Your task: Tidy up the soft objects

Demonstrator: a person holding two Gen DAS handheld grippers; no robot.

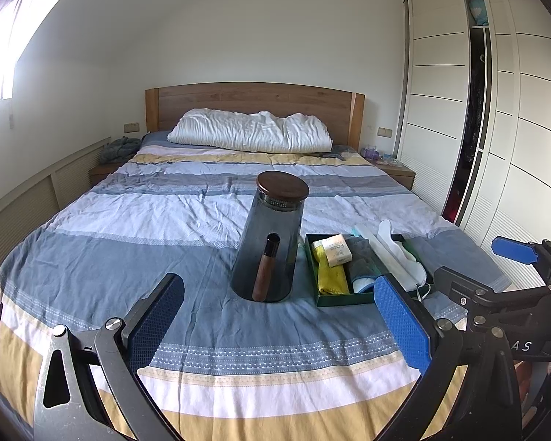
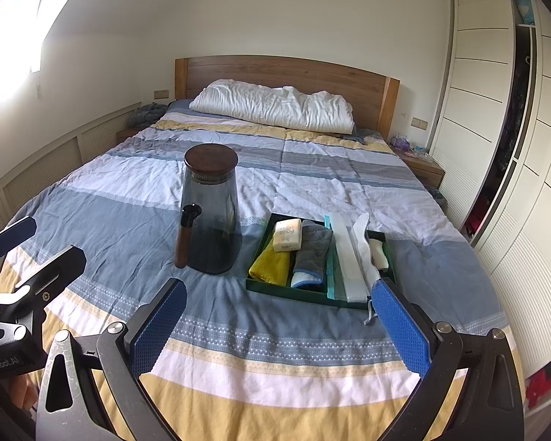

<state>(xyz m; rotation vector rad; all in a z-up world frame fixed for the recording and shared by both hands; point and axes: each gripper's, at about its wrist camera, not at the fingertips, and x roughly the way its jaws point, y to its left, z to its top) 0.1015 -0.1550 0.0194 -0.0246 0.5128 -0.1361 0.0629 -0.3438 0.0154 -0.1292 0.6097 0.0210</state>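
Both tongs spread wide and empty, left tongs (image 1: pixel 275 316) and right tongs (image 2: pixel 279 321) hovering over the foot of the striped bed (image 1: pixel 165 220). Green tray (image 2: pixel 294 290) sits on the bed just right of the smoked-glass jug (image 2: pixel 211 213). It holds a yellow cloth (image 2: pixel 270 262), grey mitt (image 2: pixel 312 248), tissue pack (image 2: pixel 287 235) and white pieces.

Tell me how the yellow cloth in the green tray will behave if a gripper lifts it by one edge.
The yellow cloth will probably go floppy and unfold, since it lies folded and soft in the green tray. The wrapped bar resting on its far end may slide off. It looks light, so the tray should stay put.
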